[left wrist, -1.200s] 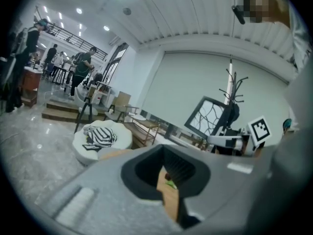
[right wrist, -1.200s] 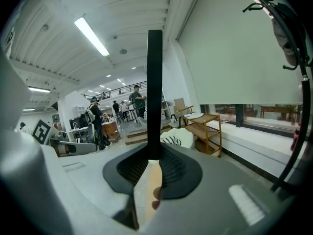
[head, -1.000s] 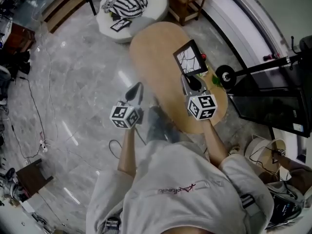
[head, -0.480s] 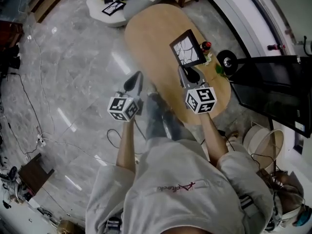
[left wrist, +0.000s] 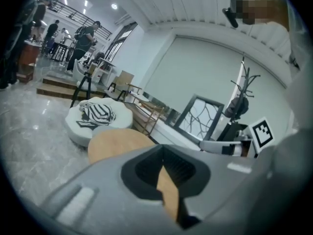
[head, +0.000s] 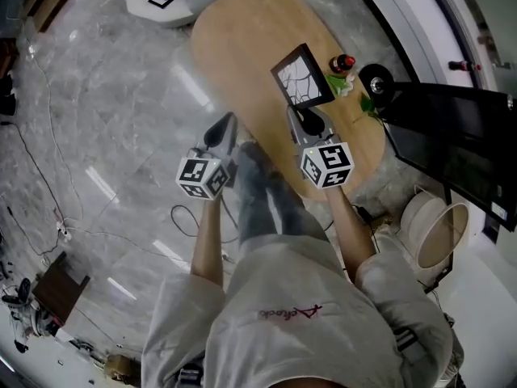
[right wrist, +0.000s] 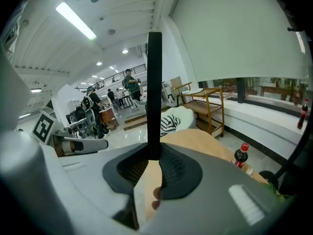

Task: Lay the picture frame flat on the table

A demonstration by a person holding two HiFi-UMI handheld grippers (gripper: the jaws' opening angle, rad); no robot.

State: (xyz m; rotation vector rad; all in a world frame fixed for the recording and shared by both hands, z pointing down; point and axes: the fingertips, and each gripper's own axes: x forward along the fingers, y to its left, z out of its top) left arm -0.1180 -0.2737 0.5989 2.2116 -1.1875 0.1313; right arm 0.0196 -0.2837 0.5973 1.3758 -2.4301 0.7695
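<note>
A black picture frame [head: 301,78] with a branch pattern stands tilted over the oval wooden table [head: 242,47]. My right gripper [head: 305,118] is shut on its lower edge. In the right gripper view the picture frame [right wrist: 154,82] rises edge-on as a thin black bar from between the jaws of the right gripper [right wrist: 154,155]. My left gripper [head: 222,129] hangs over the floor beside the table's left edge, shut, with nothing in it. The left gripper view has the left gripper [left wrist: 164,163] in front and the picture frame [left wrist: 200,119] off to the right. Whether the frame touches the table I cannot tell.
A cola bottle [head: 342,63] stands on the table right of the frame, with a bit of greenery by it. A black stand with a round wheel [head: 376,79] and a dark screen [head: 452,128] sit to the right. A white pouf [left wrist: 98,119] with striped cloth lies beyond the table's far end. Cables [head: 48,176] trail on the floor.
Both grippers have come down. The right one still holds the frame, which now sits lower over the table. The left gripper has kept beside the table's edge.
</note>
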